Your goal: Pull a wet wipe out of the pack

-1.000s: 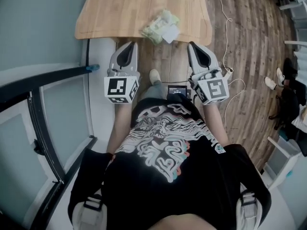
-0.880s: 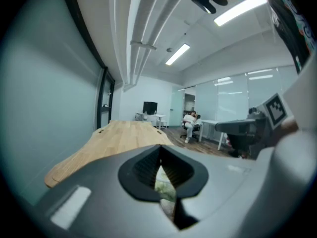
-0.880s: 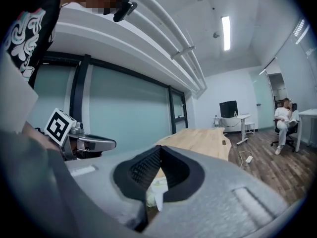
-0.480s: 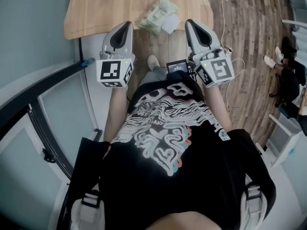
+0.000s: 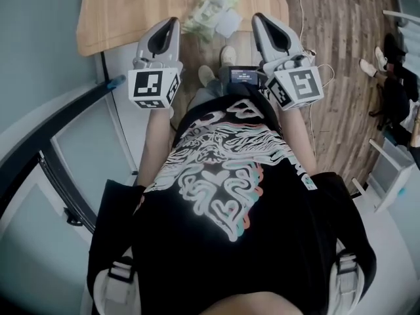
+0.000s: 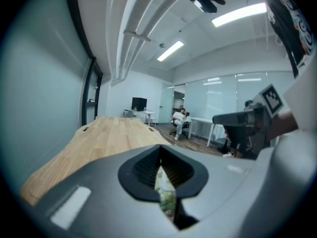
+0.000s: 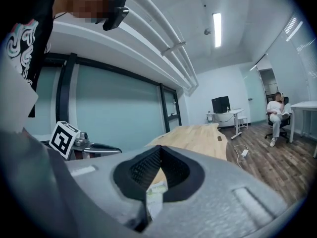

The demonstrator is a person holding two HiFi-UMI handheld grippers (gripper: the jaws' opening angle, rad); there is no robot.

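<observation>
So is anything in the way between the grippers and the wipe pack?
Nothing visible. The pack lies at the table edge, ahead of and between the left gripper and right gripper, with only open space before it.

The grey left gripper (image 6: 159, 150) fills the lower part, and its dark ribbed fingers (image 6: 141, 168) are together at the tips. Through the narrow slit under them shows a pale green wet wipe pack (image 6: 166, 195). Behind, a long light wooden counter (image 6: 106, 138) stretches towards a seated person (image 6: 179, 120).

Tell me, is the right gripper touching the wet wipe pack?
Apart. The head view shows a clear gap between the right gripper and the wet wipe pack.
</observation>
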